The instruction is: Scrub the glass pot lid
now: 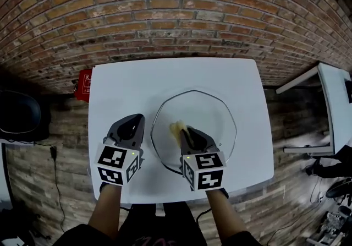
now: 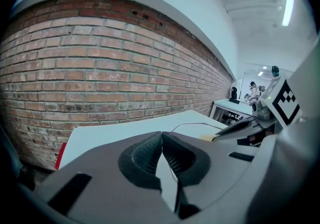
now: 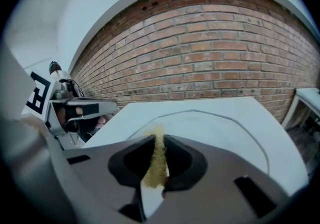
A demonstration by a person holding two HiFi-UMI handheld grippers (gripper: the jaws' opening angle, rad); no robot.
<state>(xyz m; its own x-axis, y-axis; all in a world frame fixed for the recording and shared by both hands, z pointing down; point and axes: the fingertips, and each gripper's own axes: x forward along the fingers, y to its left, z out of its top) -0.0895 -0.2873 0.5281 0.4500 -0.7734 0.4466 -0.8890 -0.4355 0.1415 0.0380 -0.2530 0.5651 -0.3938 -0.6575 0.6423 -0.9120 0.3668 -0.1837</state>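
A round glass pot lid (image 1: 212,108) w/ a thin metal rim lies flat on the white counter (image 1: 137,82), just to 3 o'clock of the counter's middle. The R hand-held gripper (image 1: 185,131) is over the lid, a bit toward 9 o'clock from the lid's middle. Its jaws are squeezed tight on a small yellow scrub pad (image 1: 177,127). In the right gripper view the pad (image 3: 156,160) sticks up between the jaws of the gripper (image 3: 159,149), w/ the lid (image 3: 225,125) just past it. The L hand-held gripper (image 1: 133,120) is at 9 o'clock of the lid, just beside its rim. Its jaws (image 2: 161,140) are pressed together w/ nothing in them. A red box (image 1: 83,84) sits low at 10 o'clock of the counter. A brick wall (image 1: 165,8) is at 12 o'clock.
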